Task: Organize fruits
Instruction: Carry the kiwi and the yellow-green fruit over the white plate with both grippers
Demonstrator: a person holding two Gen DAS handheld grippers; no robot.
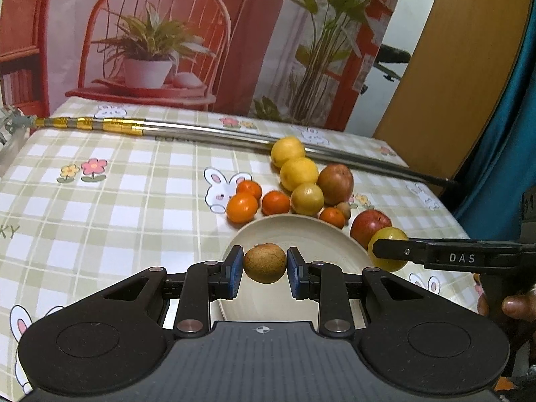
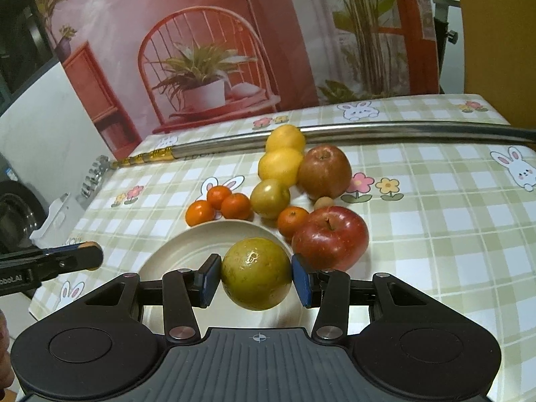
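Left gripper (image 1: 264, 268) fingers clamped small brown fruit (image 1: 264, 263); right gripper (image 2: 256, 278) fingers clamped yellow-green fruit (image 2: 256, 273). Both over plate (image 1: 301, 231); lower gently before releasing.

"DAS" on right gripper (image 1: 390, 254), perhaps "bbot.AI" on left gripper (image 2: 93, 257), "KY" on tablecloth (image 1: 100, 207)

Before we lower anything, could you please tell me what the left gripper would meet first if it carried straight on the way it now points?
Probably the plate: the left gripper, shut on a small brown fruit, points down at it.
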